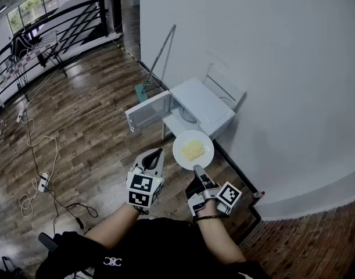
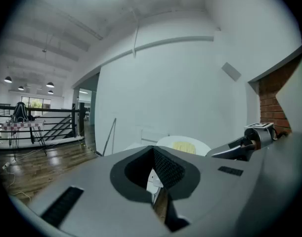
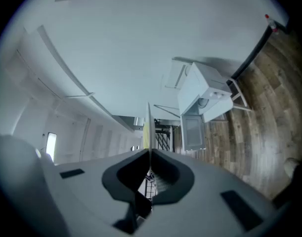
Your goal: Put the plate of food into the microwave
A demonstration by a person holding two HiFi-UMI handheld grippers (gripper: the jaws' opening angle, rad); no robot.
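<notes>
1. Head view: the right gripper (image 1: 197, 169) is clamped on the near rim of the plate (image 1: 180, 156), which is carried level in the air with the yellow food (image 1: 193, 150) on top. The microwave (image 1: 203, 106) stands against the wall, and its door (image 1: 147, 111) is swung out to the left. Its open mouth lies straight ahead of the plate's far rim, close but apart. The left gripper (image 1: 157, 154) hangs beside the plate on its left with its jaws pressed together and nothing in them. The right hand is the one nearer the opening, so by my judgement the move is a forward push along that gripper's own axis.

2. Left gripper view: the left gripper (image 2: 153, 154) has its jaw tips meeting and holds nothing. The plate (image 2: 183, 143) shows beyond it and a little to the right, with the right gripper (image 2: 239, 149) reaching in from that side.

3. Right gripper view: this picture is rolled on its side. The right gripper (image 3: 149, 152) pinches the plate (image 3: 149, 125), seen edge-on as a thin line running straight out from the tips. The microwave (image 3: 200, 90) and its open door (image 3: 193, 131) lie ahead and to the right, so the plate needs to shift slightly that way to line up.
</notes>
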